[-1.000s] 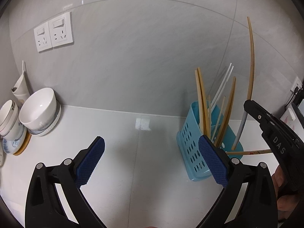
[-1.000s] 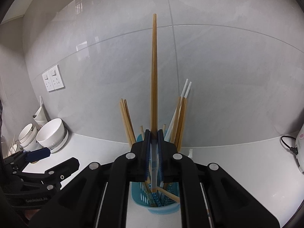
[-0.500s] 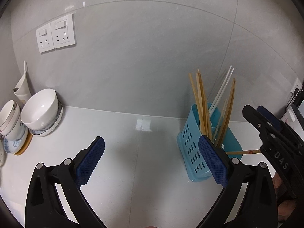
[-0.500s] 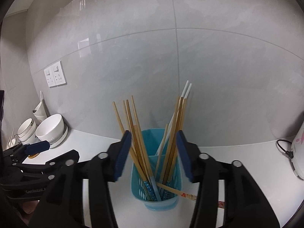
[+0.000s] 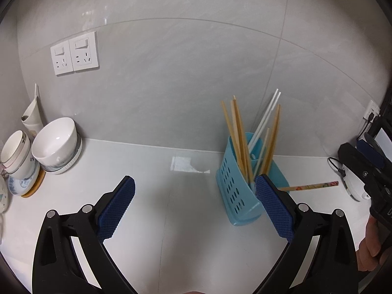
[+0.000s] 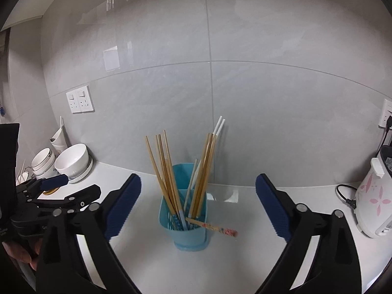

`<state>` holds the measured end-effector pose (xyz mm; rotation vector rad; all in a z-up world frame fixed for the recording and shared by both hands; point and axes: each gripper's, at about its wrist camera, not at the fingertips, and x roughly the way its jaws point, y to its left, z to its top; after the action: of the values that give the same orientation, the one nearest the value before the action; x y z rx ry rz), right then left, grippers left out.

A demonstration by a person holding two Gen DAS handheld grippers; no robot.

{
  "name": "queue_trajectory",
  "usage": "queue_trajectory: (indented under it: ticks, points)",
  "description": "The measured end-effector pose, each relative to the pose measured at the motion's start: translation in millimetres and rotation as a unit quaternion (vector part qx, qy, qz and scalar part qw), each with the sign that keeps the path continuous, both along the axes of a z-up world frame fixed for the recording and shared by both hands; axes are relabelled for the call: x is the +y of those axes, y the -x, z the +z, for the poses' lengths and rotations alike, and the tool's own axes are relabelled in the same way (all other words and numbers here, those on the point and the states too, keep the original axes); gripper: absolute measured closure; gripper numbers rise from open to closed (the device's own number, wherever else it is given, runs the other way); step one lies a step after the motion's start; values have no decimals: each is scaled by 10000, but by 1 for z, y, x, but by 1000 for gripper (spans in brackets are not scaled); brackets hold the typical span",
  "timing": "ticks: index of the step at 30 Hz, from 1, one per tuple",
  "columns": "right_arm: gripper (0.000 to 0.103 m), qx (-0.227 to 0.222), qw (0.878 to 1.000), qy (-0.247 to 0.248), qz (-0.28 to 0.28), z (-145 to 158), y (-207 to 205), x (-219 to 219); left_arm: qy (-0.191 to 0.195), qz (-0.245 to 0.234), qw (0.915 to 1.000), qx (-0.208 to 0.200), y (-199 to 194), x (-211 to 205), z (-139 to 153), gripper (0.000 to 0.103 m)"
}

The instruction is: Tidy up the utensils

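Observation:
A light blue perforated utensil holder (image 6: 184,227) stands on the white counter, also in the left wrist view (image 5: 238,191). Several wooden chopsticks (image 6: 163,169) and two white ones (image 6: 218,126) stand upright in it. One patterned chopstick (image 6: 213,226) pokes sideways out of the holder; it also shows in the left wrist view (image 5: 311,186). My right gripper (image 6: 198,203) is open and empty, in front of the holder. My left gripper (image 5: 194,205) is open and empty, with the holder just behind its right finger.
White bowls (image 5: 55,144) and cups (image 5: 16,152) are stacked at the left by the wall. Wall sockets (image 5: 74,54) sit above them. A white floral appliance (image 6: 372,196) with a black cord stands at the right. The tiled wall is close behind the holder.
My right gripper let go of the tall wooden chopstick, which dropped into the holder, then opened wide and drew back. My left gripper stayed open and backed off slightly.

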<state>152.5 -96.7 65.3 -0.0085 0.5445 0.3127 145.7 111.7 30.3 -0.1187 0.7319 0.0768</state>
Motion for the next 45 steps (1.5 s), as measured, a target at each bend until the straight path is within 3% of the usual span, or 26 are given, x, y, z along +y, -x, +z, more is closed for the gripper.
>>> queue_trajectory:
  ticks: [8,19,45]
  points:
    - [8,290,9995,148,38,-1,27,-32,89,-102,9998,130,25,-18,-1,6]
    - [8,1114,9935,228,12,-44,30,-58,-27,-215,9991,376,42,-42,-25,6]
    - [8,1275,9916,234,-37,-50,32,-61,-19,-222,9988,443,42,-50,-28,6]
